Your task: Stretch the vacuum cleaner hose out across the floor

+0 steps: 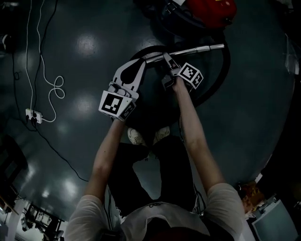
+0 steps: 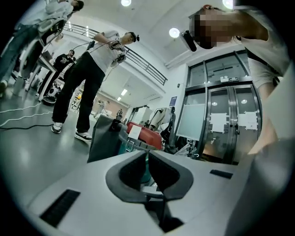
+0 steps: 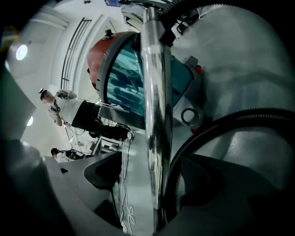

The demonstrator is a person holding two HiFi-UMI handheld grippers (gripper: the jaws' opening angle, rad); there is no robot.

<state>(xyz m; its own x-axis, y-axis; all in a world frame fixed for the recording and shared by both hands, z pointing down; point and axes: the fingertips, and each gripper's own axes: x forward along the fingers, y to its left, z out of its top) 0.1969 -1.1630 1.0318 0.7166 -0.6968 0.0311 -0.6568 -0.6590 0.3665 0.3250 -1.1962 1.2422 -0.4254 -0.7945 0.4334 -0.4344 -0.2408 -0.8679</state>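
The right gripper (image 3: 159,184) has its jaws wide open. The shiny metal tube (image 3: 156,92) and the black hose (image 3: 230,119) sit between them, not squeezed. The left gripper (image 2: 146,154) is closed tight, with nothing in it. The hose lies in a loop on the dark floor (image 1: 84,61), next to the red vacuum cleaner (image 1: 211,8).

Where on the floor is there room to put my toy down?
Bare floor lies between the white cable and the left hand-held gripper, and right of the hose. It is crowded around the red vacuum cleaner and metal tube, and by the power strip.
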